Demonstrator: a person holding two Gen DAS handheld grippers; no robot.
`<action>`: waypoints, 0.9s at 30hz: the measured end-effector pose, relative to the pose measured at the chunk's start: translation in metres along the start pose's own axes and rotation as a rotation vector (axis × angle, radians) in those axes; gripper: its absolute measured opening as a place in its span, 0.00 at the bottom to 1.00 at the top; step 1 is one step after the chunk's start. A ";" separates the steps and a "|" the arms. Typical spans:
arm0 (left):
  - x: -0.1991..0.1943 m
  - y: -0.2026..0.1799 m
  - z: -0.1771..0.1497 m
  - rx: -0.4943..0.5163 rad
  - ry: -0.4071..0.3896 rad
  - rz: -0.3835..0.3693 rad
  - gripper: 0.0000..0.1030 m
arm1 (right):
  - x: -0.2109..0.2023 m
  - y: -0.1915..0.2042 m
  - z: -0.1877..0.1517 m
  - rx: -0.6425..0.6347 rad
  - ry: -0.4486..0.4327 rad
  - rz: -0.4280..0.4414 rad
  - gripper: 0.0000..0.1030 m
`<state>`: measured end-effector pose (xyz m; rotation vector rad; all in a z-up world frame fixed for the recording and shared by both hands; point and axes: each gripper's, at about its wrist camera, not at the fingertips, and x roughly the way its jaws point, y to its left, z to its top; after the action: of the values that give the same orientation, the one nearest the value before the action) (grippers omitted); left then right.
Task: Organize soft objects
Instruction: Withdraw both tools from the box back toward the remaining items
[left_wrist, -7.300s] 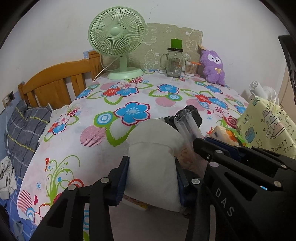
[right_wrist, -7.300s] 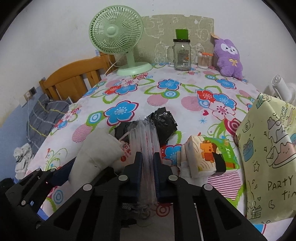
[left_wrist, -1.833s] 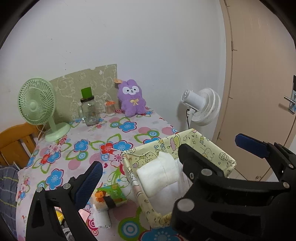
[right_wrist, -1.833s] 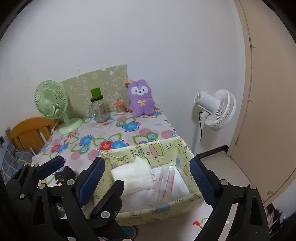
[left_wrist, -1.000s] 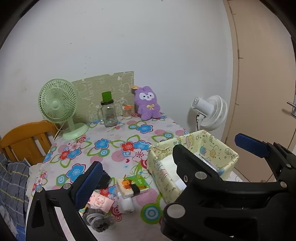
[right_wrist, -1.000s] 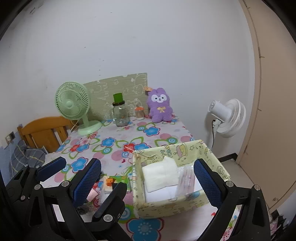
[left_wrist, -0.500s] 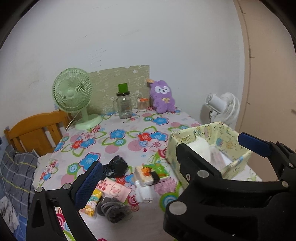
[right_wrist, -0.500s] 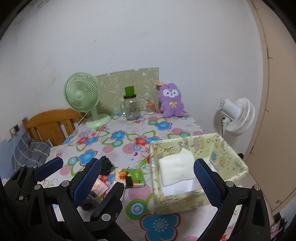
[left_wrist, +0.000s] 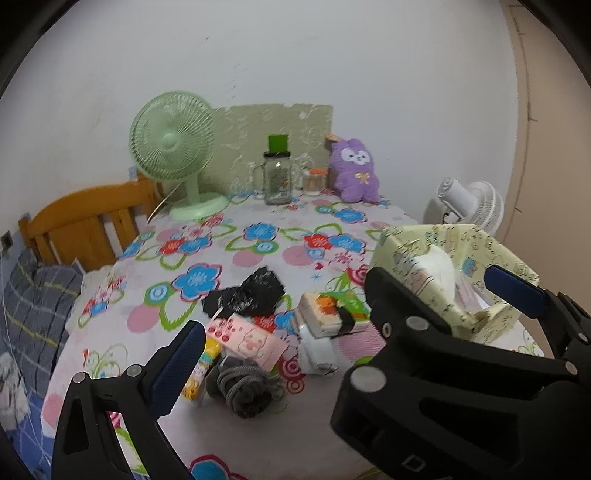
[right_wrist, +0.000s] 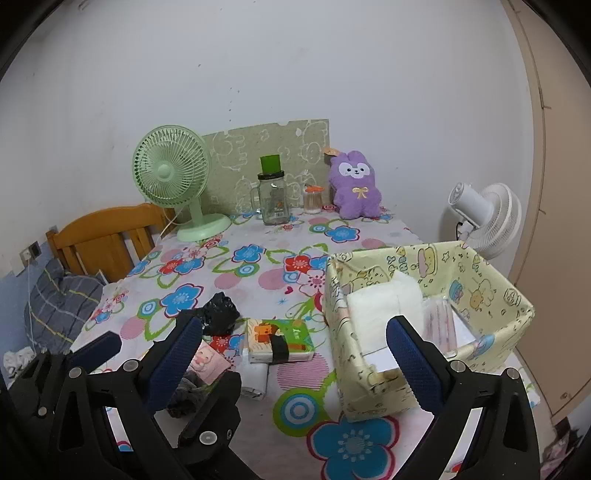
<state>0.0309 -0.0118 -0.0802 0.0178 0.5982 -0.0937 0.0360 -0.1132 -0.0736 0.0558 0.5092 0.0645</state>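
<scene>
A yellow fabric basket (right_wrist: 480, 280) stands at the table's right edge. It holds a folded white cloth (right_wrist: 380, 302) and a clear packet (right_wrist: 439, 317). Left of it lie a black bag (right_wrist: 218, 314), a green and orange tissue pack (right_wrist: 280, 339), a white roll (right_wrist: 255, 380), a pink packet (left_wrist: 251, 339) and a grey sock bundle (left_wrist: 243, 387). My left gripper (left_wrist: 341, 302) hangs open and empty above the pile. My right gripper (right_wrist: 295, 325) is open and empty too, between the pile and the basket (left_wrist: 406, 251).
At the back stand a green fan (right_wrist: 173, 177), a glass jar (right_wrist: 273, 203), a small cup (right_wrist: 312, 199) and a purple plush (right_wrist: 354, 188). A wooden headboard (right_wrist: 107, 236) is at the left. A white fan (right_wrist: 487, 218) and a door are at the right.
The white cloth and clear packet, held 7 seconds ago, now lie in the basket. Both open grippers have swung left from the basket and come down toward the pile.
</scene>
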 end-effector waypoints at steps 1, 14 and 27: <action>0.001 0.002 -0.002 -0.008 0.004 0.004 0.99 | 0.002 0.002 -0.002 -0.004 0.002 -0.001 0.96; 0.018 0.035 -0.027 -0.065 0.063 0.082 0.96 | 0.025 0.027 -0.027 -0.006 0.083 0.021 0.93; 0.042 0.051 -0.038 -0.091 0.138 0.105 0.83 | 0.061 0.041 -0.041 0.004 0.194 0.055 0.88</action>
<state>0.0494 0.0372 -0.1357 -0.0331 0.7379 0.0374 0.0673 -0.0665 -0.1366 0.0679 0.7020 0.1231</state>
